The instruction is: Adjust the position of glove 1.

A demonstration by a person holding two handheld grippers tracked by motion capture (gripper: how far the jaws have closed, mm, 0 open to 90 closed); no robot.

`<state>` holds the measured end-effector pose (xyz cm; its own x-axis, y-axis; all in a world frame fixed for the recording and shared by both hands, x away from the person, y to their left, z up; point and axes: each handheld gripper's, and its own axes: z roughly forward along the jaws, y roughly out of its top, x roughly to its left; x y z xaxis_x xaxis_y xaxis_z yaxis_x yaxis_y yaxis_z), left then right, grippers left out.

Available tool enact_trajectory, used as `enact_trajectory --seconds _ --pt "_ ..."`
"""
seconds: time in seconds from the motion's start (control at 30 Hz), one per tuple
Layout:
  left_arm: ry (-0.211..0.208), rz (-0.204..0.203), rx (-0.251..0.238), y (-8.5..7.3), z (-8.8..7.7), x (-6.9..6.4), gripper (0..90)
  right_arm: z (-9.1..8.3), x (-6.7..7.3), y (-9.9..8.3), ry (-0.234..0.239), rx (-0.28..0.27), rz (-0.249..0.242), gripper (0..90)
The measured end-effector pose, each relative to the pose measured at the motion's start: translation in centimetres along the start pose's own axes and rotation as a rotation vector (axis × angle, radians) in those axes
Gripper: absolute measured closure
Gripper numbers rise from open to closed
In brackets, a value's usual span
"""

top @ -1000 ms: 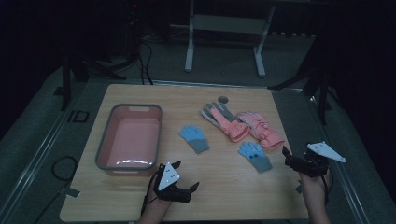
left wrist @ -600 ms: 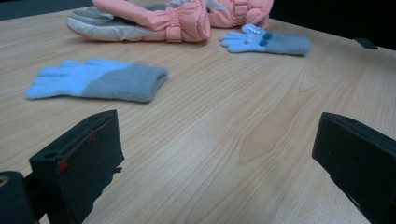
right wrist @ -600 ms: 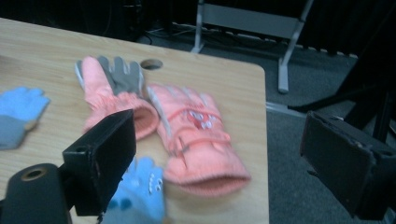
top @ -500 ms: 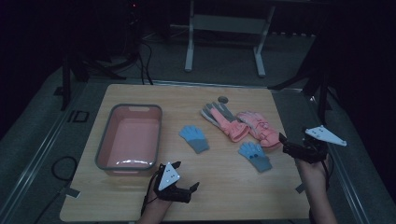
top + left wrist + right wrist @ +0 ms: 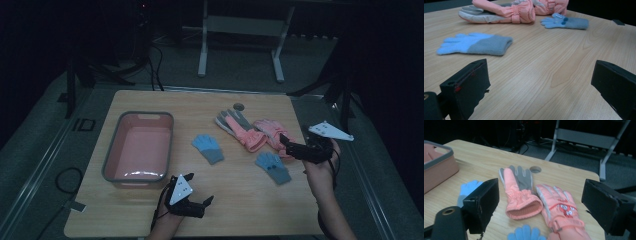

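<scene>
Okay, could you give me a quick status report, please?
Both grippers open, empty. Right gripper over pink gloves. Left gripper low at table edge. Nothing blocking.

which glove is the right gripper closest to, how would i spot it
Start at the wooden table and go to its right edge, where two pink ski gloves lie side by side. It is the pink glove with the fox face, under the right gripper; its neighbour lies grey palm up.

Bare worktop (image 5: 240,195) lay open ahead of the left tool (image 5: 200,204); pink gloves (image 5: 260,134) and blue gloves (image 5: 272,167) crowded the right tool (image 5: 285,142).
</scene>
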<state>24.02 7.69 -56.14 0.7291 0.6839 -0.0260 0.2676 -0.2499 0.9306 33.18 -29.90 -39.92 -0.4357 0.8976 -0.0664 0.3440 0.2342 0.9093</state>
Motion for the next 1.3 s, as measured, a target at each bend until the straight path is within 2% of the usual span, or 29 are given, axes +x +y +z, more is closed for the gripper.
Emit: enact_trajectory --seconds 0.07,0.17,0.27,0.33,0.47,0.5,0.57,0.63,0.67,0.8,0.9,0.97,1.17,1.3 --pt "-0.001 -0.002 -0.001 0.0 0.0 0.0 1.8 0.1 0.3 0.2 0.001 0.005 -0.004 14.2" --pt "-0.002 -0.002 -0.002 0.0 0.0 0.0 1.8 0.7 1.1 0.9 0.045 -0.005 -0.001 14.0" --pt "-0.003 0.000 -0.001 0.0 0.0 0.0 1.8 1.1 1.5 1.2 0.064 -0.010 0.001 14.0" --pt "-0.003 0.001 -0.001 0.0 0.0 0.0 1.8 2.1 2.3 1.4 0.092 0.010 -0.026 14.1" --pt "-0.004 -0.002 0.000 0.0 0.0 0.0 1.8 3.3 3.2 1.5 0.123 0.032 -0.027 13.4" --pt "-0.005 -0.001 0.001 0.0 0.0 0.0 1.8 4.1 3.8 1.5 0.168 0.047 -0.037 11.5" --pt "-0.005 0.001 -0.002 0.0 0.0 0.0 1.8 4.5 4.2 1.5 0.173 0.050 -0.047 11.5" --pt "-0.004 0.008 -0.005 0.0 0.0 -0.1 1.8 5.9 5.4 1.1 0.230 0.093 -0.073 11.5" --pt "-0.005 0.007 -0.004 0.0 0.0 -0.1 1.8 5.9 5.4 1.1 0.230 0.093 -0.073 11.5" --pt "-0.007 0.005 -0.003 0.0 0.0 -0.1 1.8 7.8 7.1 0.5 0.290 0.124 -0.105 11.8" --pt "-0.007 0.008 0.000 0.0 0.0 -0.1 1.8 8.6 7.9 0.3 0.300 0.131 -0.112 13.7" --pt "-0.010 0.008 0.000 0.0 0.0 -0.1 1.8 9.9 9.0 0.0 0.348 0.154 -0.137 16.8" --pt "-0.014 0.013 0.002 0.0 -0.1 -0.1 1.8 12.4 11.0 -0.6 0.411 0.213 -0.161 22.8" --pt "-0.015 0.015 0.003 0.0 -0.1 -0.1 1.8 13.9 11.8 -0.8 0.424 0.234 -0.160 27.5"
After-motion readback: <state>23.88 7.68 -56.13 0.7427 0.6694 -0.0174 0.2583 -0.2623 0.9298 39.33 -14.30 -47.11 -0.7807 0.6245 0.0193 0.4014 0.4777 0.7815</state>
